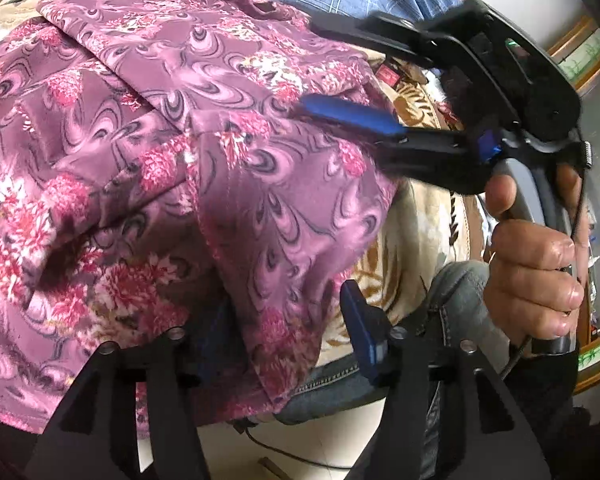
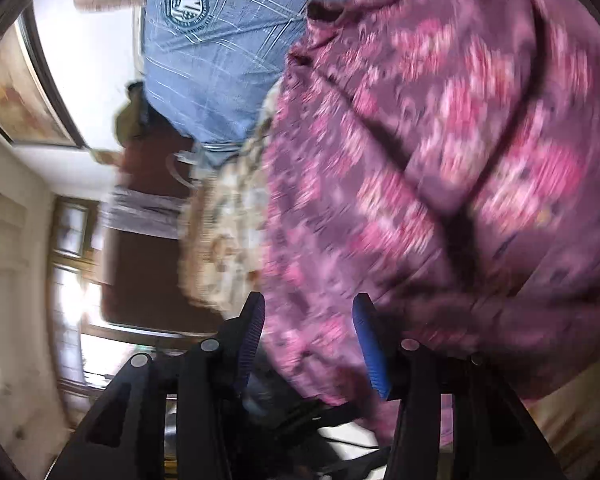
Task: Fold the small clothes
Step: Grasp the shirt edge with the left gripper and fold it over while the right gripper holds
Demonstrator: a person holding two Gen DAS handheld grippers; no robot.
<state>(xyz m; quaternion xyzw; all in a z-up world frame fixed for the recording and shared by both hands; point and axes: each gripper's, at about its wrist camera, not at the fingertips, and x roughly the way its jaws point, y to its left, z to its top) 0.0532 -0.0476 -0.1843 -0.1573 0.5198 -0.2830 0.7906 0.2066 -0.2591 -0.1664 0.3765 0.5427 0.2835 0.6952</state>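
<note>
Left tongs (image 1: 288,332): jaws part-open, with a hanging fold of the purple floral garment (image 1: 148,168) between them; one blue pad (image 1: 360,332) stands clear of the cloth, the other is covered by it, so contact there cannot be told.

Right tongs (image 2: 308,344): jaws part-open, the garment's lower edge hanging between the pads; the view is blurred and no pinch shows. In the left wrist view, the right hand (image 1: 536,264) grips the tool handle and its blue fingers lie on the garment's right side.

The garment lies bunched on a beige patterned blanket (image 1: 424,216), just beside a blue plaid shirt (image 2: 220,60) at its far edge.
</note>
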